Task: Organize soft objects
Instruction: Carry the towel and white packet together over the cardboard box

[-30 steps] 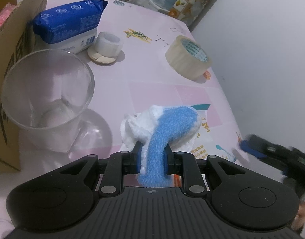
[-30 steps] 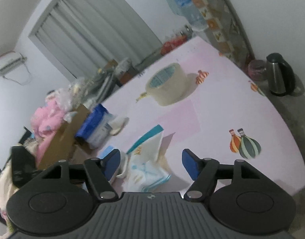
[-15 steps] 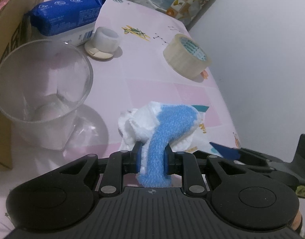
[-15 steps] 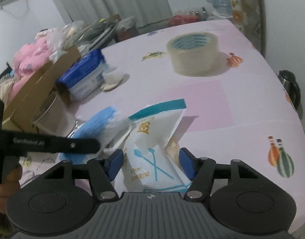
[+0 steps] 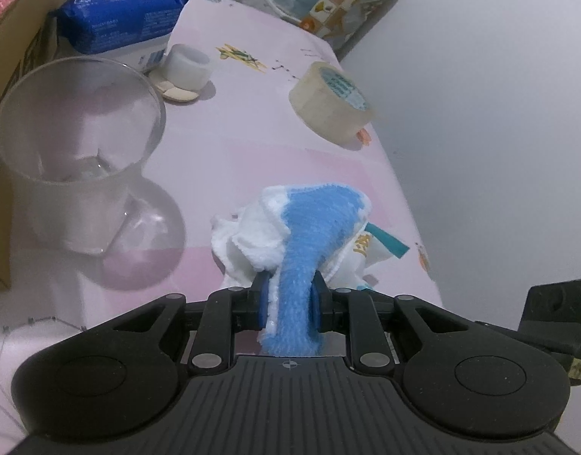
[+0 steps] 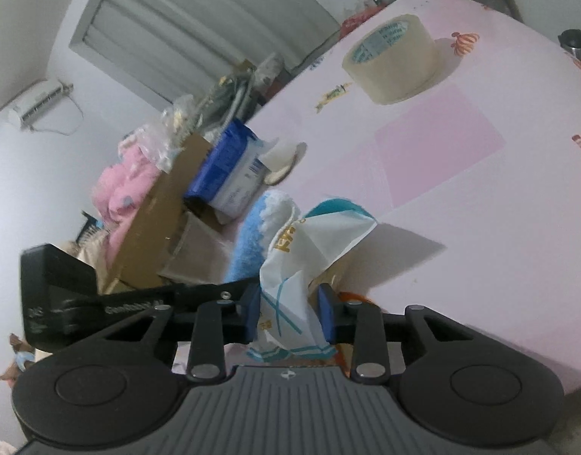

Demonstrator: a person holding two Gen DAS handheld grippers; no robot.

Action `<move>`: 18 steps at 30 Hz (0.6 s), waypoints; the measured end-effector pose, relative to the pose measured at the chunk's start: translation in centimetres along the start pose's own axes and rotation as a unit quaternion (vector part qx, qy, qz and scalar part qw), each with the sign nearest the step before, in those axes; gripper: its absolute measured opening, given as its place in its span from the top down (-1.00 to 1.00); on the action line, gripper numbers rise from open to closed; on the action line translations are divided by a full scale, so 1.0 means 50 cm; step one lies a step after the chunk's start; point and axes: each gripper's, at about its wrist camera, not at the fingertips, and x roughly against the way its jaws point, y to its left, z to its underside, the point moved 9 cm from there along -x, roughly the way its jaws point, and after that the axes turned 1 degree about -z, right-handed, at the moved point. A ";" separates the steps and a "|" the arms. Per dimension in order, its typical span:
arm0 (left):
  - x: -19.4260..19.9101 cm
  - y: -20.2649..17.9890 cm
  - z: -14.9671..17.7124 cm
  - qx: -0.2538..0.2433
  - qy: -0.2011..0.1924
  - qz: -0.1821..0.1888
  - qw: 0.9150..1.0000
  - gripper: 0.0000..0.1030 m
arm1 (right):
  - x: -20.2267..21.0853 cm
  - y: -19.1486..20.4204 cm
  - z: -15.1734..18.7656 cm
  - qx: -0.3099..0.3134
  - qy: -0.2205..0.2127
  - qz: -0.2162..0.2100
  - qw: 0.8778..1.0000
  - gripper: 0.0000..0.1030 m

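A: How much room is the pink table (image 5: pixel 252 159) giving?

B: Its middle is lying bare. Its right edge is running close past the work, curving along the white wall, and in the right wrist view the near corner is dropping away just right of the gripper. A cardboard box (image 5: pixel 13 57) is walling off the left side, with a blue packet (image 5: pixel 119 22) leaning beside it.

A: And the smaller things?

B: A clear glass (image 5: pixel 78 151) is standing upright just left of the work, and a roll of tape (image 5: pixel 330 102) is sitting near the far right edge, well apart from both grippers.

A: Where is the cloth?

B: The blue and white cloth (image 5: pixel 309 227) is bunching on the table right ahead of the left gripper (image 5: pixel 289 303), whose jaws are pinching its blue tail tightly.

A: The right one?

B: The right gripper (image 6: pixel 289 313) has just been closing; a crumpled white bag (image 6: pixel 290 284) with teal print is sitting between its blue pads (image 6: pixel 326 316). The bag is lying against the cloth's right side. Whether the pads are pressing it yet, I cannot tell.
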 end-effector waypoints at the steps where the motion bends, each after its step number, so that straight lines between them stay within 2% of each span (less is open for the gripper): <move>1: 0.004 -0.003 0.003 0.000 -0.001 0.003 1.000 0.63 | 0.006 0.006 0.002 0.003 -0.005 0.000 1.000 -0.05; 9: 0.075 -0.051 0.010 -0.009 -0.030 0.034 0.999 0.63 | 0.073 0.087 0.006 0.042 -0.040 0.008 0.998 -0.04; 12: 0.128 -0.078 0.001 -0.023 -0.060 0.041 0.997 0.64 | 0.108 0.145 -0.004 0.072 -0.061 -0.002 0.996 -0.04; 15: 0.186 -0.091 -0.014 -0.031 -0.091 0.043 0.994 0.64 | 0.131 0.227 -0.020 0.109 -0.077 -0.031 0.991 -0.03; 18: 0.249 -0.085 -0.034 -0.012 -0.120 0.065 0.991 0.64 | 0.133 0.315 -0.038 0.175 -0.098 -0.035 0.979 -0.03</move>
